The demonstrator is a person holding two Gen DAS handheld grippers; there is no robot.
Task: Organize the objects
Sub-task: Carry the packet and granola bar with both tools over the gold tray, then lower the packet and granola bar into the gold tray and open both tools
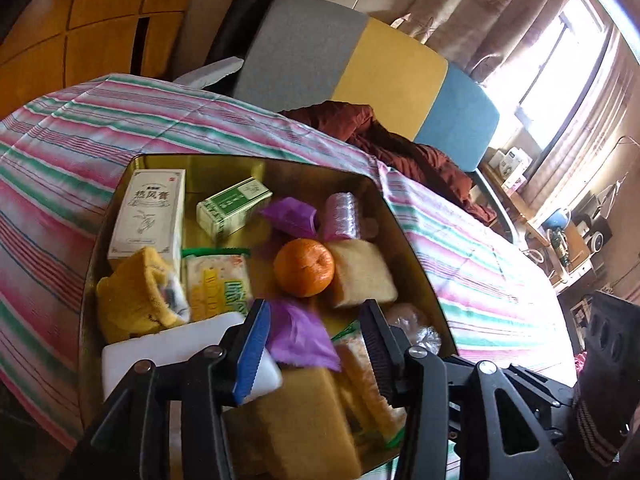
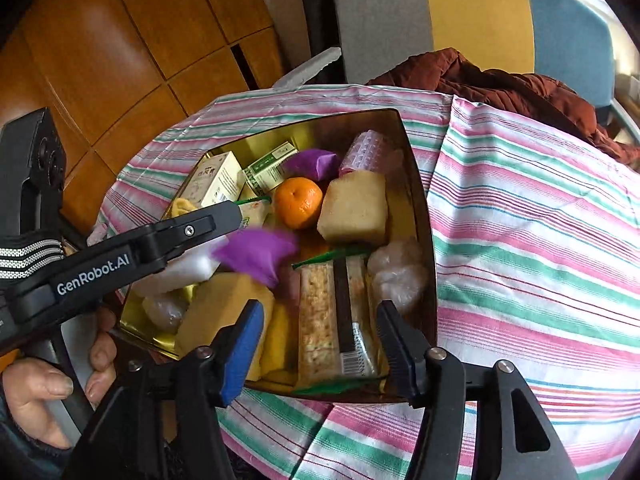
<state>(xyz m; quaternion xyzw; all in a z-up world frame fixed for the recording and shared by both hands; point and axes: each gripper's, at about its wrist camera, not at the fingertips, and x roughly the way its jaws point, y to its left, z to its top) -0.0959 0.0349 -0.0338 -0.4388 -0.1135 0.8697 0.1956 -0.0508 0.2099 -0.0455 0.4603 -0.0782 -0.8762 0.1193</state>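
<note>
The gold tin [image 2: 416, 168] sat mid-frame on the striped cloth [image 2: 540, 240], packed full. The left tongs [image 1: 316, 344] hung over its lower part, spread wide, with a purple packet [image 1: 296, 340] blurred between the fingers (gripped or loose, I couldn't tell). The right tongs [image 2: 320, 344] stood apart and empty at the bottom of their view, above a long cracker pack [image 2: 320, 320]. At centre lay an orange [image 2: 298, 208] touching a tan sponge [image 2: 356, 208]; a cream box [image 1: 148, 216] stood upper left in the tin.
</note>
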